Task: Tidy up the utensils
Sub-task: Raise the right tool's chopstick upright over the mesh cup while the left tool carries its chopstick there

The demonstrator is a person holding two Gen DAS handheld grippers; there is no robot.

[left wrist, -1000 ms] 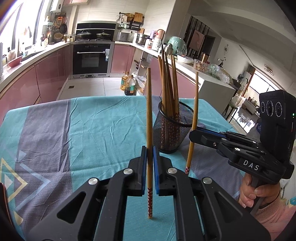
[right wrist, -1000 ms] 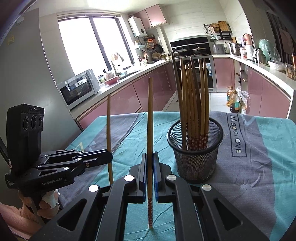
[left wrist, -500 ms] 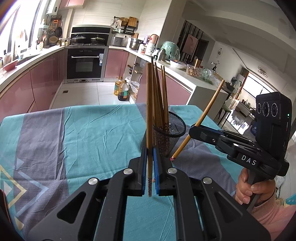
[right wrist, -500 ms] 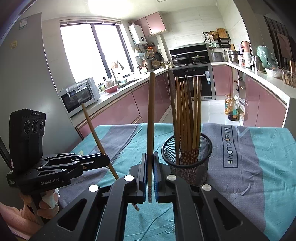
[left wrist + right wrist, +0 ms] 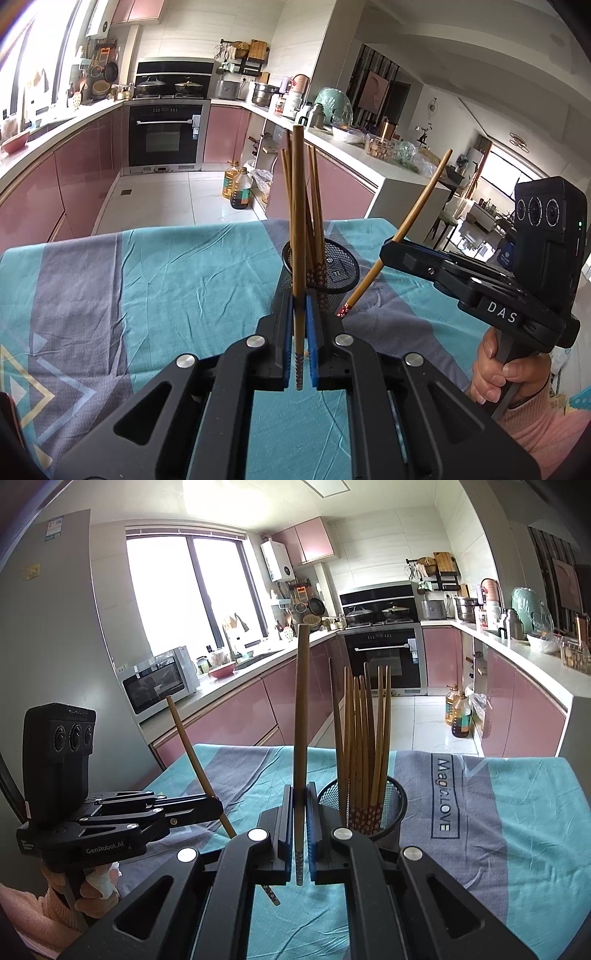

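Observation:
My left gripper is shut on a wooden chopstick that stands upright, its red-patterned tip below the pads. The black mesh holder with several chopsticks stands just beyond it. My right gripper is shut on a second chopstick, to the left of the holder. In the left wrist view the right gripper holds its chopstick slanted, tip just right of the holder. In the right wrist view the left gripper carries its slanted chopstick above the cloth.
A teal and grey tablecloth covers the table. Behind it lie the kitchen floor with oil bottles, pink cabinets and an oven. A person's hand grips the right tool's handle.
Both grippers have lifted their chopsticks off the cloth. Seen from the other gripper, each chopstick has gone from upright to slanted. The holder now sits lower in both views.

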